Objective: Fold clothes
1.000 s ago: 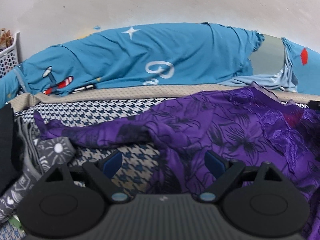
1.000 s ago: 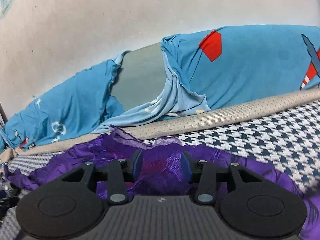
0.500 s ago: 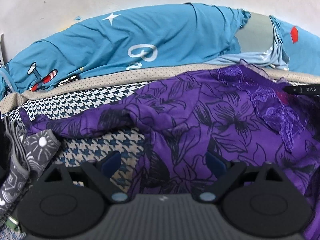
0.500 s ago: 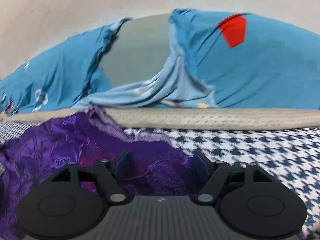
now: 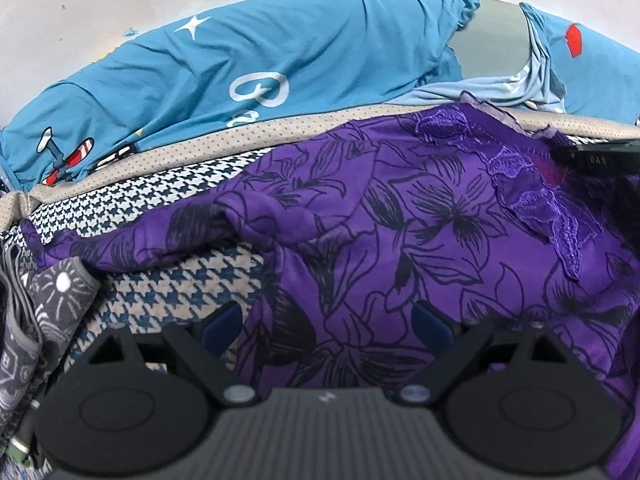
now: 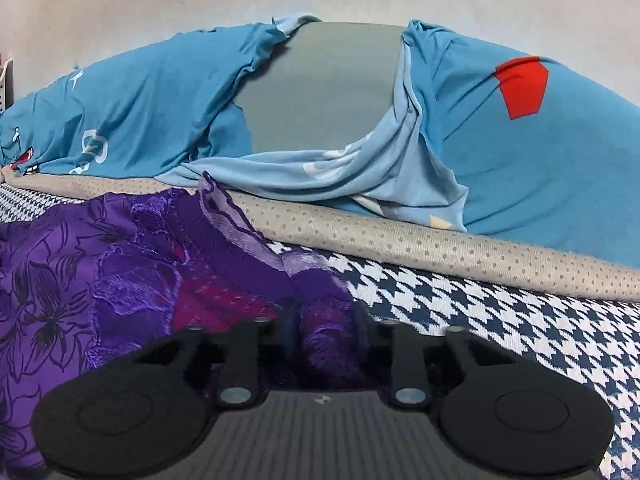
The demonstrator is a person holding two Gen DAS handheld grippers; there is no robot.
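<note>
A purple garment with black flower print and a lace neckline [image 5: 420, 232] lies spread on the houndstooth bed cover [image 5: 168, 288]. My left gripper [image 5: 326, 320] is open, low over the garment's left part, with cloth between the fingers. My right gripper [image 6: 326, 332] is shut on a bunched fold of the purple garment [image 6: 120, 280] at its lace neckline edge. The right gripper's dark body also shows at the right edge of the left wrist view [image 5: 600, 156].
Blue printed pillows [image 6: 520, 152] and a grey headboard [image 6: 324, 84] line the wall behind a beige dotted edge [image 6: 440, 248]. A grey patterned garment [image 5: 44, 312] lies at the far left. The houndstooth cover [image 6: 520, 320] stretches to the right.
My right gripper opened, swung right to the neckline edge, then closed on the purple cloth. My left gripper moved forward over the garment and stayed open.
</note>
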